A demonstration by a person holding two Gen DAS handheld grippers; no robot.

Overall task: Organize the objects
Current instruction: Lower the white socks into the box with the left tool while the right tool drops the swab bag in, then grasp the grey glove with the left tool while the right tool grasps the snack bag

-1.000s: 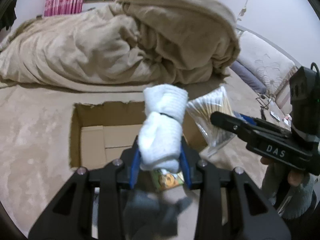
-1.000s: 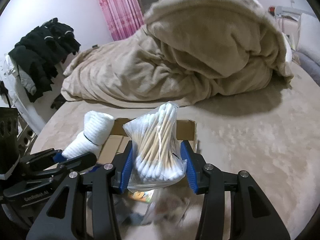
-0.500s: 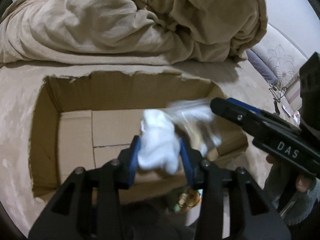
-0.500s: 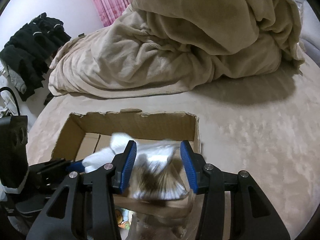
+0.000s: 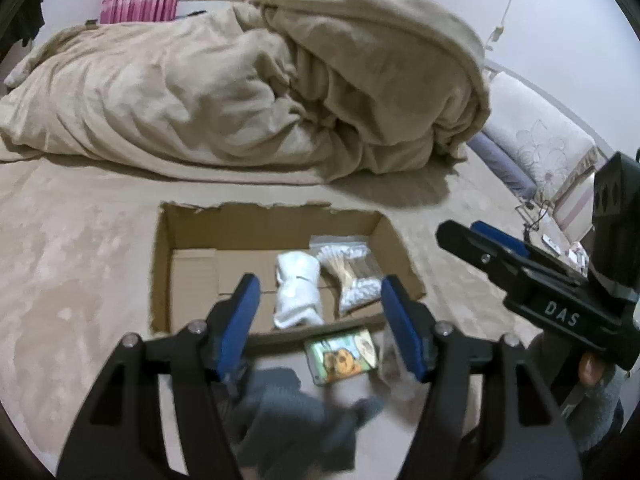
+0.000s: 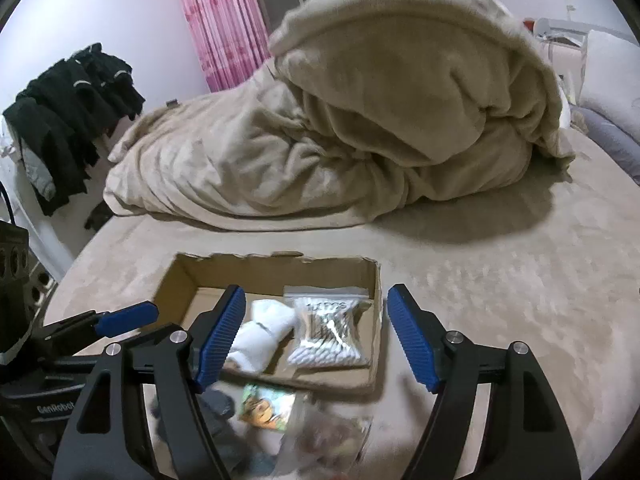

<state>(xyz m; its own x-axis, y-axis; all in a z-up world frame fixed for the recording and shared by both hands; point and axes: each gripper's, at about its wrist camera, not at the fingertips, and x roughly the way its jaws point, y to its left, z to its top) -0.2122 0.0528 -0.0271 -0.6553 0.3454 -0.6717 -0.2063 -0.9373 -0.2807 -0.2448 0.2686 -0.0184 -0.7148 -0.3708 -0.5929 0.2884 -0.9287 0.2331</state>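
Note:
An open cardboard box sits on the bed. Inside it lie a rolled white sock and, to its right, a clear bag of cotton swabs. My left gripper is open and empty above the box's near edge. My right gripper is open and empty, also above the near edge; it shows in the left wrist view at the right. In front of the box lie a small picture card, a grey cloth and a crumpled clear bag.
A big heaped beige blanket lies behind the box. Dark clothes hang at the left. Pillows sit at the bed's right edge. Pink curtains hang at the back.
Both grippers opened and let go: the sock and the swab bag now lie in the box. Both grippers have pulled back and up from the box.

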